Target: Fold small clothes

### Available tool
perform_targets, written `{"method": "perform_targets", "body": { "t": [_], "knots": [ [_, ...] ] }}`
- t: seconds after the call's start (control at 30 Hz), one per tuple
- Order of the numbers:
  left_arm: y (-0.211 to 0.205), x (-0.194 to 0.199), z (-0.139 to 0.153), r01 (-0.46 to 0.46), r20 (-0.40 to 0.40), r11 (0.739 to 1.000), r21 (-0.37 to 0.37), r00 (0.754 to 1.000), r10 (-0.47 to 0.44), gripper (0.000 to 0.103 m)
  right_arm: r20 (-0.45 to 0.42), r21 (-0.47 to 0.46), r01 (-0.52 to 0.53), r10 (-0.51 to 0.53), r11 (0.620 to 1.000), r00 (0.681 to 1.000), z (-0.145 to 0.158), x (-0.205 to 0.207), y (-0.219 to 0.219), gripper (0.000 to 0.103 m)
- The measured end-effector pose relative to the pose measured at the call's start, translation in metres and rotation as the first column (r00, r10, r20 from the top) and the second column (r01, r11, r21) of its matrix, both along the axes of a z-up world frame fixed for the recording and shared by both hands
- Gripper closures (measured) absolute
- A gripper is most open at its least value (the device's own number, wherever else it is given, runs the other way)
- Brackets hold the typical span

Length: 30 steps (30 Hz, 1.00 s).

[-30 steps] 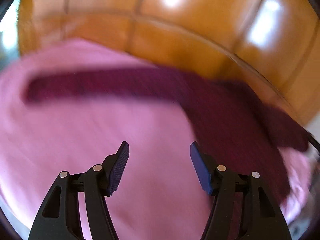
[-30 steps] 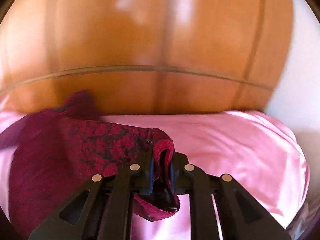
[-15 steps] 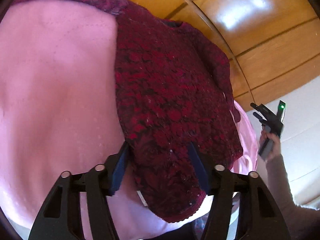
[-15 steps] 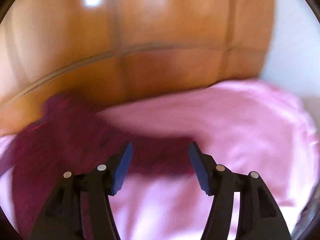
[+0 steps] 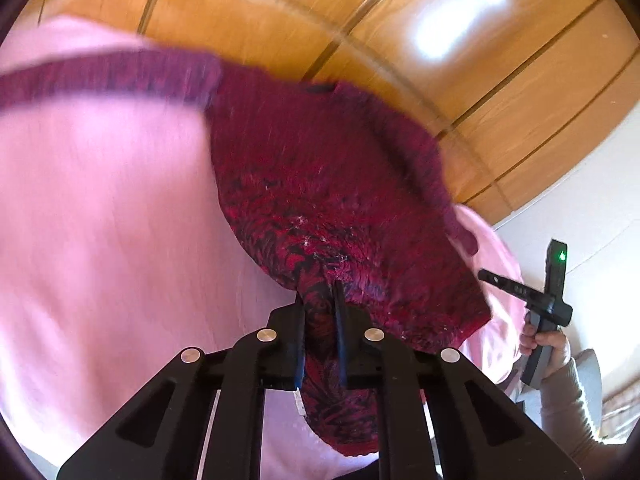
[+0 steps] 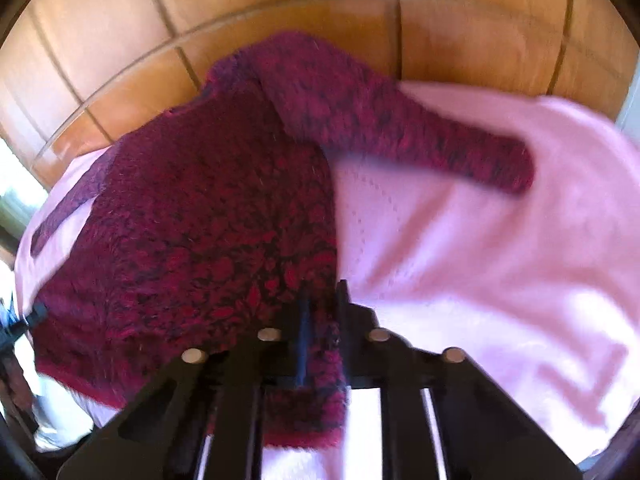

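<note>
Both my grippers clamped on the sweater's hem.
My left gripper (image 5: pixel 319 300) and right gripper (image 6: pixel 322 300) each pinch the red sweater (image 5: pixel 332 184), spread on pink bedding (image 5: pixel 100 220).

my left gripper (image 5: pixel 319 300) is clamped on the near hem of the sweater (image 5: pixel 332 200), knit bunched between its jaws. the dark red sweater lies on the pink sheet (image 5: pixel 100 220), one sleeve (image 5: pixel 108 76) stretched out to the left. wood panels (image 5: pixel 460 40) rise behind. far right, i see my right hand (image 5: pixel 548 348) holding the right gripper (image 5: pixel 536 300); its jaws are unclear.
</note>
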State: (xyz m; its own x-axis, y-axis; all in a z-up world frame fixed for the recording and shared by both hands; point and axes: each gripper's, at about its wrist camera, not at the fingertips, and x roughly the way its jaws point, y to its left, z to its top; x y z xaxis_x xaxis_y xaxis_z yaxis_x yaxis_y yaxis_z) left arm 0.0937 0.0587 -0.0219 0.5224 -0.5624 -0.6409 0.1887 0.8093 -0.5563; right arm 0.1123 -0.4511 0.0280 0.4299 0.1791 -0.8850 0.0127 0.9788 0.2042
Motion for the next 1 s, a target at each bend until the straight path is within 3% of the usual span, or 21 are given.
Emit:
{"method": "perform_targets", "body": {
  "t": [0.1,0.2,0.23,0.27,0.3,0.33,0.53,0.57,0.6,0.67,0.87,0.93,1.0],
  "knots": [
    [0.008,0.001,0.024,0.006,0.058,0.999,0.046,0.998,-0.008,0.094,0.066,-0.048,-0.035,0.038,0.998,0.997,0.033,-0.016,0.005,0.103],
    [0.013,0.003,0.027,0.005,0.066,0.997,0.079,0.998,-0.011,0.094,0.074,-0.019,-0.06,0.061,0.998,0.995,0.04,-0.029,0.002,0.102],
    [0.013,0.004,0.024,0.006,0.058,0.996,0.084,0.998,-0.011,0.094,0.071,0.014,-0.056,0.055,0.998,0.996,0.036,-0.027,-0.004,0.088],
    [0.013,0.004,0.021,0.006,0.051,0.996,0.089,0.999,-0.011,0.094,0.071,0.043,-0.026,0.023,0.999,0.997,0.031,-0.028,-0.009,0.055],
    [0.012,0.002,0.017,0.008,0.043,0.996,0.091,0.999,-0.012,0.094,0.068,0.058,-0.006,0.002,0.998,0.998,0.02,-0.023,-0.008,0.047],
    [0.012,0.0,0.014,0.007,0.036,0.996,0.094,0.999,-0.011,0.094,0.061,0.079,0.014,-0.019,0.997,0.998,0.01,-0.017,-0.007,0.046],
    [0.018,-0.009,0.001,-0.018,0.005,0.997,0.074,1.0,0.017,0.094,-0.086,0.185,0.087,-0.073,0.979,0.994,-0.046,0.0,0.005,0.063],
    [0.018,-0.01,0.002,-0.019,0.006,0.997,0.074,1.0,0.019,0.094,-0.111,0.188,0.095,-0.075,0.978,0.991,-0.054,0.001,0.006,0.077],
    [0.018,-0.01,0.003,-0.019,0.01,0.997,0.075,1.0,0.018,0.094,-0.132,0.202,0.098,-0.072,0.974,0.989,-0.062,0.002,0.007,0.084],
    [0.019,-0.012,0.01,-0.017,0.024,0.996,0.084,1.0,0.015,0.094,-0.105,0.197,0.072,-0.052,0.978,0.993,-0.053,-0.002,0.013,0.09],
    [0.04,-0.024,0.024,-0.03,0.042,0.993,0.114,0.999,0.025,0.095,0.075,0.158,-0.113,0.102,0.981,0.992,0.034,-0.051,0.036,0.092],
    [0.049,-0.034,0.019,-0.035,0.022,0.991,0.127,0.999,0.032,0.095,0.069,0.121,-0.169,0.162,0.978,0.984,0.044,-0.076,0.049,0.092],
    [0.055,-0.045,0.006,-0.041,-0.016,0.987,0.152,0.999,0.044,0.095,0.016,0.114,-0.185,0.184,0.976,0.983,0.031,-0.091,0.06,0.092]
  ]
}}
